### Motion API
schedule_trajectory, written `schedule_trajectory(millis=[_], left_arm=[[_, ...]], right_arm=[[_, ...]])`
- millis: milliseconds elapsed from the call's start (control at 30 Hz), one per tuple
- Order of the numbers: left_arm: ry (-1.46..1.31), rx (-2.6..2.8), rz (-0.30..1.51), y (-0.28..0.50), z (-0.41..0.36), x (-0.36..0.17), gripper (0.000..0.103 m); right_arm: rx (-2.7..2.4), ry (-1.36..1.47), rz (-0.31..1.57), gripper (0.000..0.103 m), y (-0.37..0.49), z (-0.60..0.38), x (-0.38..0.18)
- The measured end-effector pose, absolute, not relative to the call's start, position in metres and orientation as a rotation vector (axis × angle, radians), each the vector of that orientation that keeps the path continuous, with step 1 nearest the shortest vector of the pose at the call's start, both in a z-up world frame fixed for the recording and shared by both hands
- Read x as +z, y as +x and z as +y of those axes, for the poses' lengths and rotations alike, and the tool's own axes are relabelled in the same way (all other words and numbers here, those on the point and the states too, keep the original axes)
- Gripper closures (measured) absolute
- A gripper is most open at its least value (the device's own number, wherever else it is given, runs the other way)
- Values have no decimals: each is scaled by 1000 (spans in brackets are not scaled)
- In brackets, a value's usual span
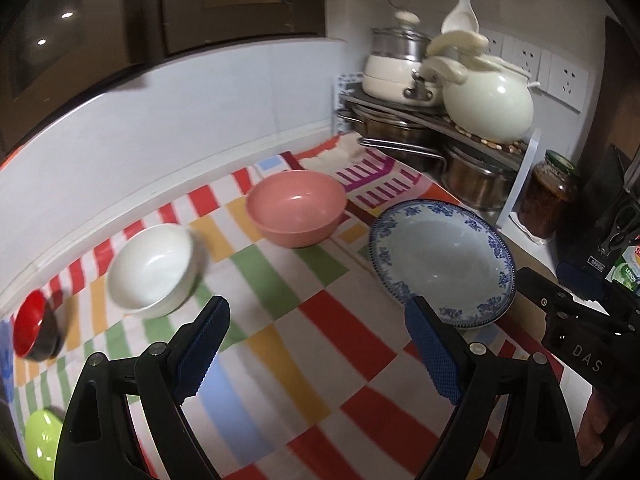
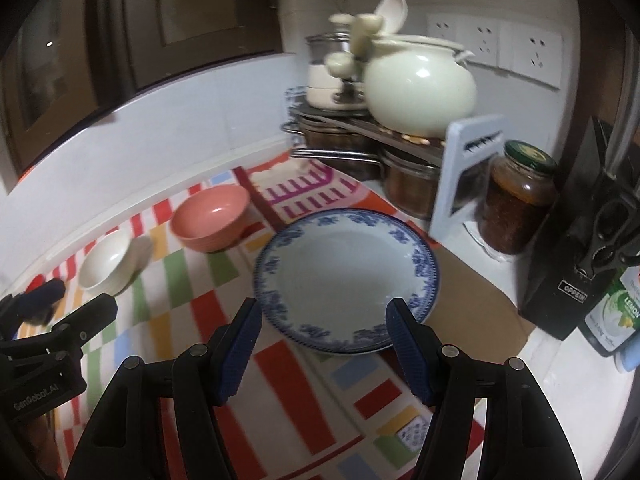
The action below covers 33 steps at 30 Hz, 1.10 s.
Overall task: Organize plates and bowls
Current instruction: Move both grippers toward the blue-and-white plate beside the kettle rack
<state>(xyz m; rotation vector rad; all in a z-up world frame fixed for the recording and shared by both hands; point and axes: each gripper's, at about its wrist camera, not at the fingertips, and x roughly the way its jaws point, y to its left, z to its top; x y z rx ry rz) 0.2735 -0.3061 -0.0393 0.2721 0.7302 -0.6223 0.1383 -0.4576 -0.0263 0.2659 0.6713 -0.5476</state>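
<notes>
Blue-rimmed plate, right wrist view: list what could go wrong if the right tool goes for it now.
1. The blue-rimmed plate lies flat on the striped cloth, so the open right tool may slide off its low rim.
2. Pushing it back could knock the jar or the white rack panel beside it.
3. Dragging may bunch the cloth under the pink bowl.

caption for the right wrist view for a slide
Open right gripper facing a blue-rimmed white ceramic plate on a colourful checked cloth.

Green bowl [image 1: 42, 442] cut off by claw arm; white bowl [image 1: 154, 270] motion-blurred.
</notes>
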Motion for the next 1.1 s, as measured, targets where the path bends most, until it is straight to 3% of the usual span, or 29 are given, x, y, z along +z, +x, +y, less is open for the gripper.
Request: schedule_trajectory(millis=[600, 1100], left_arm=[[348, -685, 776, 322, -414, -96, 14], [351, -692, 851, 351, -445, -135, 32]], right_arm=[[-710, 330, 735, 38, 165, -551, -75], [-735, 351, 789, 38, 192, -591, -114]])
